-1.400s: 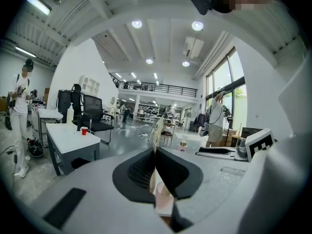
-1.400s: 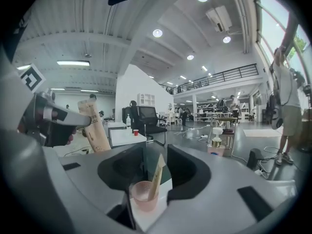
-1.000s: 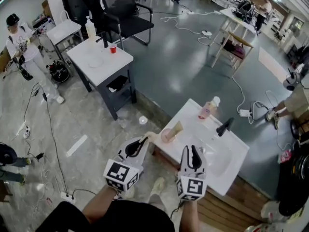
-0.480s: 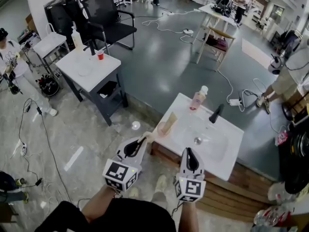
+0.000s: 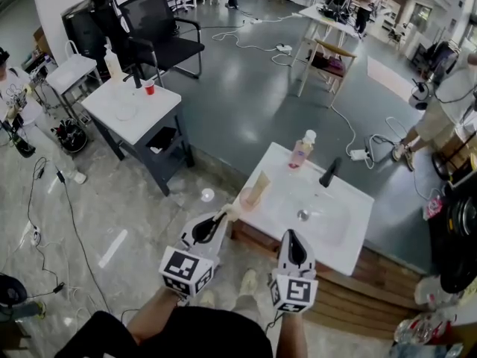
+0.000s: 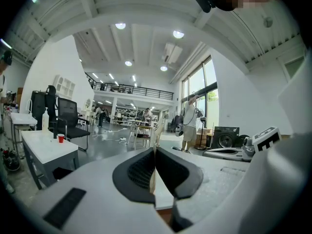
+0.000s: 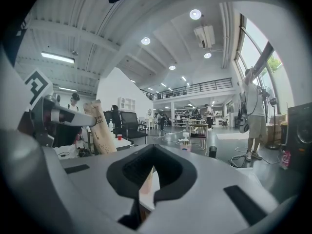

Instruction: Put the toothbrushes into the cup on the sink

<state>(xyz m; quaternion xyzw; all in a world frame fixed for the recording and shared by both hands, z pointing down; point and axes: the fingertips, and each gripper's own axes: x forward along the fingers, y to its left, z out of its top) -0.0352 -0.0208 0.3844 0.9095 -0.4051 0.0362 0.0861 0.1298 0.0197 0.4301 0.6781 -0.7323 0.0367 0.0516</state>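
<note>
A pink cup (image 5: 248, 198) stands on the near left corner of the white sink (image 5: 350, 230), with a tan paper-wrapped toothbrush (image 5: 261, 187) leaning in it. My left gripper (image 5: 221, 216) hovers just short of the cup, shut on another paper-wrapped toothbrush (image 7: 101, 127). In the left gripper view that wrapper (image 6: 156, 133) shows edge-on between the pads. My right gripper (image 5: 291, 233) hangs over the sink's near edge. Its jaws have just been closing and now meet with nothing between them (image 7: 154, 161).
On the sink's far side are a black faucet (image 5: 327, 172) and a pink soap bottle (image 5: 301, 149). A white table (image 5: 112, 95) with a red cup (image 5: 149, 87) and a black chair (image 5: 160, 24) stand at the far left. Cables lie on the floor. People stand at both sides.
The right gripper's jaws were apart a second ago and are now together. The left gripper keeps its hold. The sink has shifted a little left and up in the head view.
</note>
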